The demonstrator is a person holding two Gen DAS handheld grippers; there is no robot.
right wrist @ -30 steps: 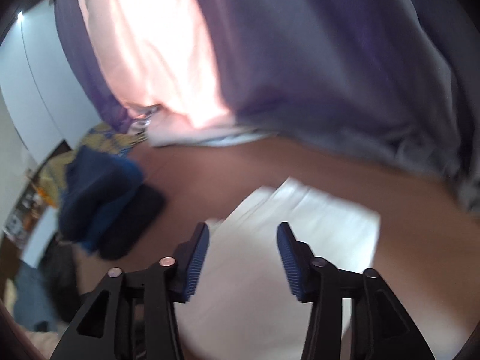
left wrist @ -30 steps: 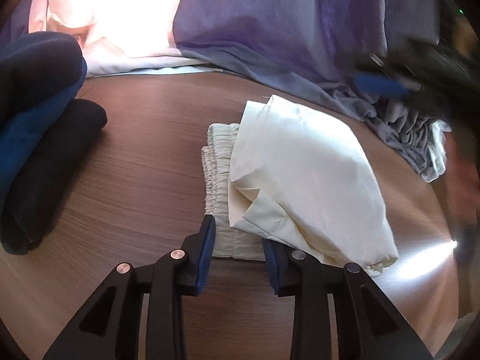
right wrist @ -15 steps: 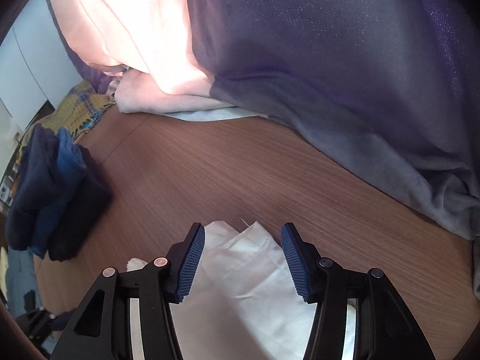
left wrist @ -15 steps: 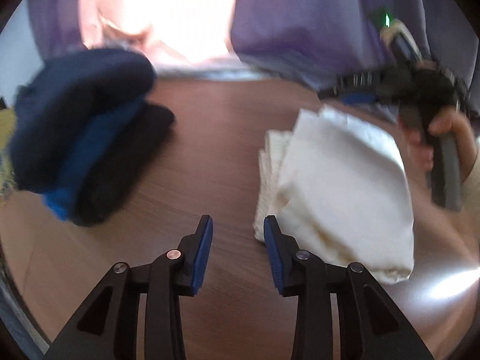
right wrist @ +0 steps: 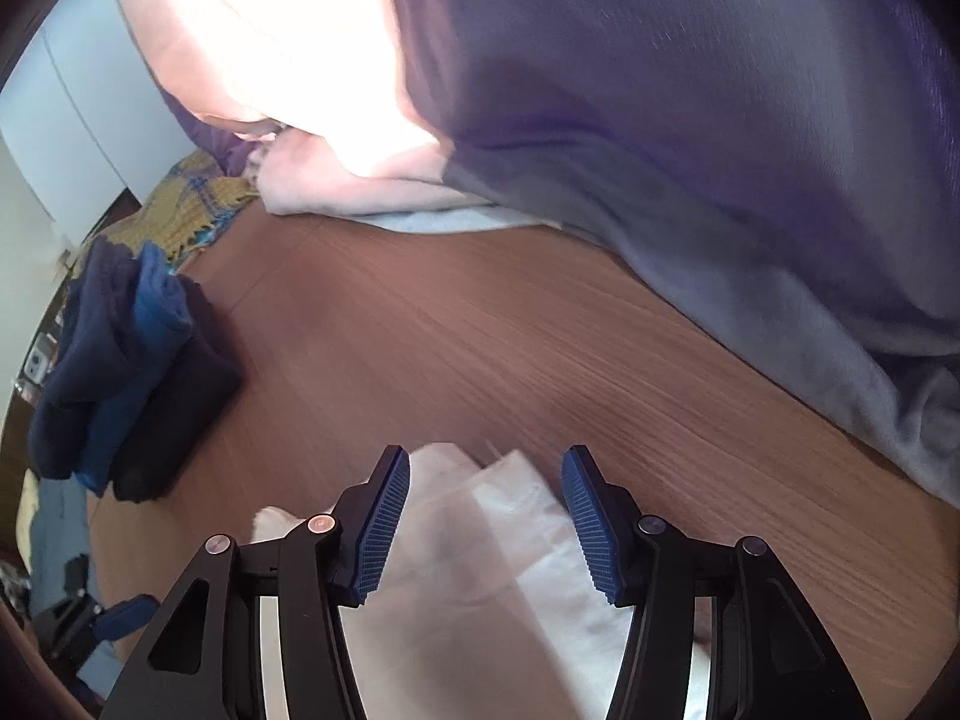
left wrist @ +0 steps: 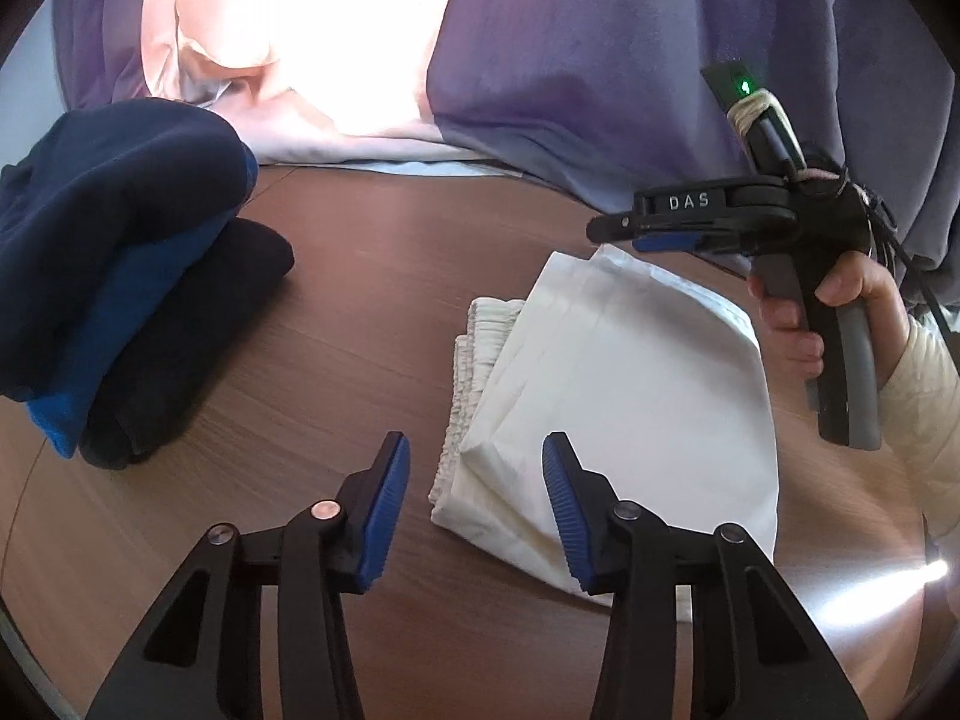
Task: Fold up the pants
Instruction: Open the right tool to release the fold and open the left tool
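- A wood-grain table (left wrist: 372,276) fills both wrist views. A purple drape (left wrist: 600,60) hangs along its far edge from 11 to 2 o'clock, with a bright pink cloth (left wrist: 288,30) beside it at 11 o'clock.
- A stack of dark folded clothes (left wrist: 120,276), navy and blue over black, sits on the table at 9 o'clock in the left wrist view, well apart from the pants.
- The cream pants (left wrist: 618,408) lie on the table as a compact folded bundle, at 1 o'clock from the left tongs. The gathered waistband faces 9 o'clock. The long axis runs roughly from 6 to 12 o'clock.
- The fold looks nearly done; it probably needs only a tidy or a move toward the stack.
- The left tongs (left wrist: 477,510) hang at 6 o'clock, spread wide and holding nothing. The near corner of the bundle shows between the blue pads (left wrist: 384,510); I cannot tell whether they touch it.
- The right tongs (right wrist: 485,525), held by the right hand (left wrist: 840,312), are also wide apart and hold nothing. They sit over the far corner of the pants (right wrist: 480,588), above the cloth rather than gripping it.
- Both tongs are close to the bundle, the left at the near end and the right at the far end.
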